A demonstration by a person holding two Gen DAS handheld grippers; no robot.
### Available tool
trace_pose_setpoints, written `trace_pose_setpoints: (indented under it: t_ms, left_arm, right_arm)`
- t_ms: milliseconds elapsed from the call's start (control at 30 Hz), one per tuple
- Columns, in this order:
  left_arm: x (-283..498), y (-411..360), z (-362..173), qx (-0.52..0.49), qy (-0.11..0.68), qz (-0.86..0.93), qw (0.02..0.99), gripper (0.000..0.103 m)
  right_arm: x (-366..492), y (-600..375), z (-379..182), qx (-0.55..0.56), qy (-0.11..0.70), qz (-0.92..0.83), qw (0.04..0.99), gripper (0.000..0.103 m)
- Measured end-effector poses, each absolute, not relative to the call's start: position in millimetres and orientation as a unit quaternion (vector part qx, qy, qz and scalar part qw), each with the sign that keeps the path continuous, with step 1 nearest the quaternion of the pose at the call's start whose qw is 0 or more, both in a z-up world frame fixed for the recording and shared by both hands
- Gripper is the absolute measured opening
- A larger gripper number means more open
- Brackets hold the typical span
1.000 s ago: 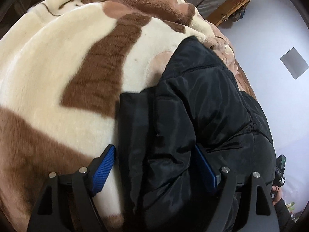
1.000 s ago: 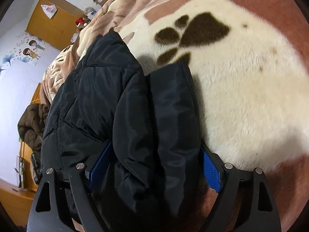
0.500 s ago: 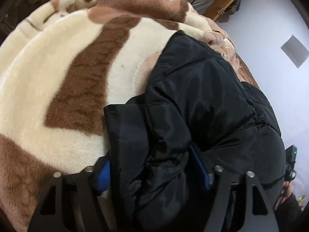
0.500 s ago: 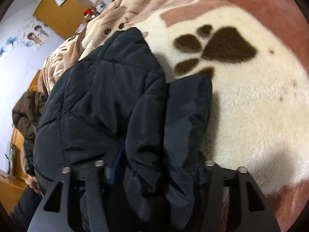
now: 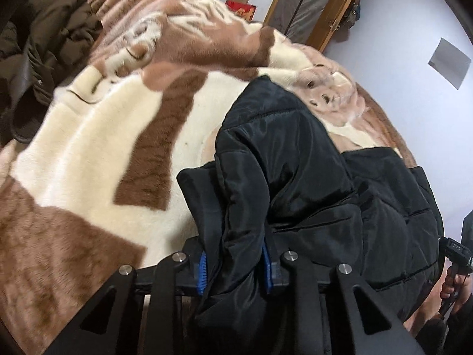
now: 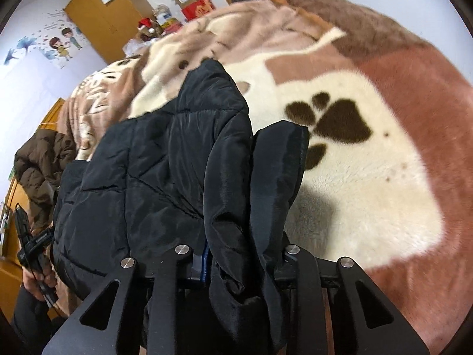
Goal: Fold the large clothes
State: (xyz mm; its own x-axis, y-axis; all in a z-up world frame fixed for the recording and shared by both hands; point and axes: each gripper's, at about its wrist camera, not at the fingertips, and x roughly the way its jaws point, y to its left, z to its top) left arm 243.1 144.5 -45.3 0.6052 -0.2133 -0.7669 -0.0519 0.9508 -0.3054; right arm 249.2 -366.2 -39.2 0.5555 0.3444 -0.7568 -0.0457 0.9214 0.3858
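the black padded jacket (image 5: 295, 177) lies on the plush blanket (image 5: 88, 153), with two bunched edges of it caught in the grippers. the left gripper (image 5: 235, 269) is pinched narrow on a thick fold of the jacket's near edge, its blue pads (image 5: 202, 272) pressed into the fabric from both sides. the right gripper (image 6: 245, 261) is likewise clamped on a bunched fold at the other side; one blue pad (image 6: 204, 261) shows, the other is buried under cloth. from the right wrist view the jacket (image 6: 165, 159) spreads away toward the top left, a flat sleeve-like flap lying just beside the main body and touching the dark paw print (image 6: 334, 121) on the blanket (image 6: 369, 195). to the right of that flap the cream and pink pile runs open to the blanket's edge. in the left wrist view open blanket stretches left of the jacket, up to a brown coat (image 5: 38, 47) heaped at the far left edge. beyond the bed stand a wooden wardrobe (image 6: 100, 20) and a door frame (image 5: 310, 9).
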Motion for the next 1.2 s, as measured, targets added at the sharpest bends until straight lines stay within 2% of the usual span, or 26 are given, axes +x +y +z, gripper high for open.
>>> trace_pose_setpoints:
  t_ms: [267,467,867,1033,1133,1200]
  left_arm:
    - [205,156,-10,-0.153,0.415,-0.051,0.896,0.028]
    - [212,171,3,-0.150,0.402,-0.041,0.902,0.028]
    - [287,247,36,-0.148,0.360,-0.006,0.921,0.028]
    - [325,266,12,-0.144,0.367,0.002,0.919,0.029]
    - [346,270,-33,-0.143,0.403,0.017,0.904,0.030]
    - [348,272,-67,-0.144,0.430,0.039,0.890,0.033]
  right_arm:
    - [225,-358,-20,0.163,0.444,0.130,0.871,0.027]
    - [239,-337,-6,0.161,0.432,0.142,0.876,0.027]
    - [323,-264,5,0.176,0.401,0.173,0.882,0.027]
    - [354,-249,-20,0.179,0.417,0.168,0.875,0.029]
    - [377,-243,-61,0.169,0.468,0.145,0.855,0.032]
    - [385,-247,-82,0.174,0.492,0.131,0.843,0.043]
